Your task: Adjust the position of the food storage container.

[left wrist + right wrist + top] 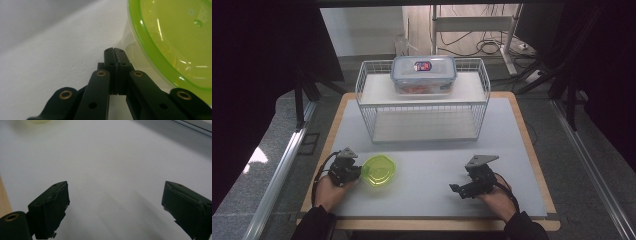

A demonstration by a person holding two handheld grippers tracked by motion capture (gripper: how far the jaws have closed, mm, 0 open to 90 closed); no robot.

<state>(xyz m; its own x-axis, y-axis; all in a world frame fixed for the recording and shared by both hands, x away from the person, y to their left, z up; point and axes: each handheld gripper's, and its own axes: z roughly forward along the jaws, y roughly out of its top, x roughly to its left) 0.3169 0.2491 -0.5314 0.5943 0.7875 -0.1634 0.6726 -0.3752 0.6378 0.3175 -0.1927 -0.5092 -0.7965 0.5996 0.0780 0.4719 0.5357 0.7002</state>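
Note:
A lime-green translucent bowl point(378, 170) sits on the white mat near the front left. My left gripper point(356, 172) lies just left of it with its jaws shut and nothing between them. In the left gripper view its closed tips point(115, 53) rest beside the bowl's rim point(150, 47); whether they touch it I cannot tell. My right gripper point(455, 190) rests at the front right and points left, open. In the right gripper view the gripper point(115, 202) stands wide apart over bare mat, with the bowl's edge point(40, 121) far off at the top.
A white wire rack point(422, 100) stands at the back of the mat point(432, 165). A clear lidded food container point(424, 73) sits on its top shelf. The table's wooden edge point(537, 165) borders the mat.

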